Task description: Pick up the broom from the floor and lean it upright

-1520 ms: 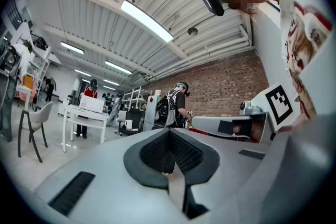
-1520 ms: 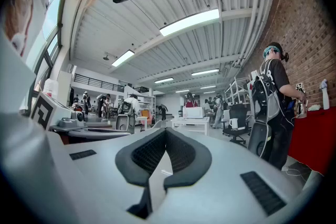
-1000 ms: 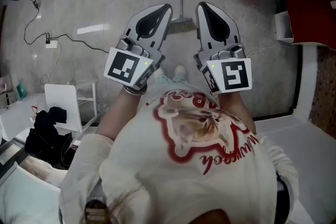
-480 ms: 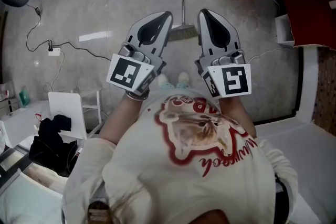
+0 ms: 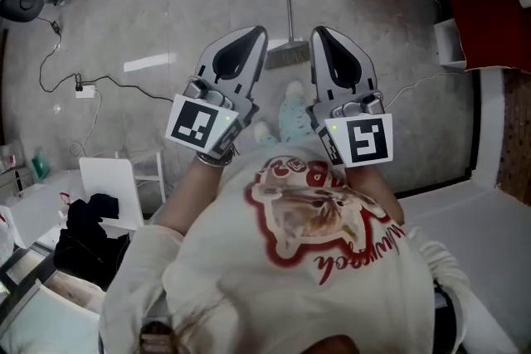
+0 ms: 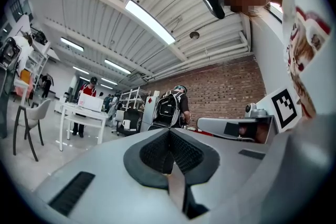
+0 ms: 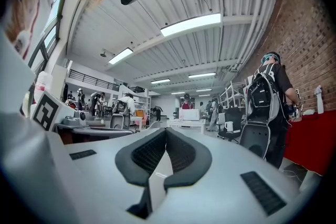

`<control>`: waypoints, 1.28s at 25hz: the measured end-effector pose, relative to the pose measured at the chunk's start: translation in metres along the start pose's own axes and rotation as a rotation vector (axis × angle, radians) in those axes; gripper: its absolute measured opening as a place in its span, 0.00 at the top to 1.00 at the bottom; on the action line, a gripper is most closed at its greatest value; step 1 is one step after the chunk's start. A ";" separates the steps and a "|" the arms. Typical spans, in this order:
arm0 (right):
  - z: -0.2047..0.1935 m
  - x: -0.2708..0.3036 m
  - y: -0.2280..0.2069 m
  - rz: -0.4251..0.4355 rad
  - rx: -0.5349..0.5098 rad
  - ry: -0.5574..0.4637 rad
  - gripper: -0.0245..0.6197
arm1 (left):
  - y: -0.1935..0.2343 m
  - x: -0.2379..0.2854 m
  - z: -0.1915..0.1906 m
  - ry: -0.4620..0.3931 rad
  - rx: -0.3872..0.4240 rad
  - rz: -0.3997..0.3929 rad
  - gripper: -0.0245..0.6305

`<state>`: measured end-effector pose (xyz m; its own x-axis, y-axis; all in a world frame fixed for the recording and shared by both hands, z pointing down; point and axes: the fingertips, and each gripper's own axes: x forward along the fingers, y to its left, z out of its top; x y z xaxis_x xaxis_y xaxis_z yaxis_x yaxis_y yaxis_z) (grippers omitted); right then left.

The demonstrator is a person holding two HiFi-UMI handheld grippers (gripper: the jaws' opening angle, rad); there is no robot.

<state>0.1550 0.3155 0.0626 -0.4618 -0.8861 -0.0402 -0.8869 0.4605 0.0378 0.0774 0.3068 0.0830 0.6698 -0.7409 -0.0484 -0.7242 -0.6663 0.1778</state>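
Note:
The broom (image 5: pixel 287 8) lies on the grey floor ahead of me, its thin handle running away from me and its bristle head (image 5: pixel 288 55) nearest. Both grippers are held level in front of my chest, well above the floor and apart from the broom. My left gripper (image 5: pixel 259 31) sits just left of the bristle head, jaws closed together with nothing in them. My right gripper (image 5: pixel 318 8) sits just right of it, also shut and empty. In the left gripper view the left gripper (image 6: pixel 169 130) faces the room, not the broom; the right gripper (image 7: pixel 166 130) does likewise in its own view.
A white chair (image 5: pixel 116 178) with dark clothes (image 5: pixel 83 228) stands at lower left. A cable and power strip (image 5: pixel 83 89) trail over the left floor. A red-covered table (image 5: pixel 489 4) and white box (image 5: pixel 446 41) are on the right. My foot (image 5: pixel 290 108) shows between the grippers.
I have stepped towards the broom: its bristle head now lies between the gripper tips, and a foot has come forward between the grippers. Both grippers stay shut.

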 end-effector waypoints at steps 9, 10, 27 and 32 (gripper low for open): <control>-0.022 0.073 -0.054 0.047 0.023 0.020 0.92 | 0.039 0.080 -0.009 -0.003 0.015 -0.002 0.93; -0.025 0.087 -0.062 0.057 0.026 0.025 0.92 | 0.047 0.094 -0.008 -0.003 0.008 0.006 0.93; -0.127 0.275 -0.188 0.073 0.085 0.136 0.92 | 0.196 0.271 -0.058 0.035 0.000 0.132 0.93; -0.240 0.304 -0.217 -0.013 0.100 0.245 0.92 | 0.243 0.292 -0.150 0.098 -0.033 0.121 0.93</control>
<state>0.2103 -0.0661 0.2818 -0.4438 -0.8727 0.2034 -0.8954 0.4412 -0.0605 0.1217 -0.0583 0.2591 0.5919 -0.8028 0.0714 -0.7960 -0.5683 0.2085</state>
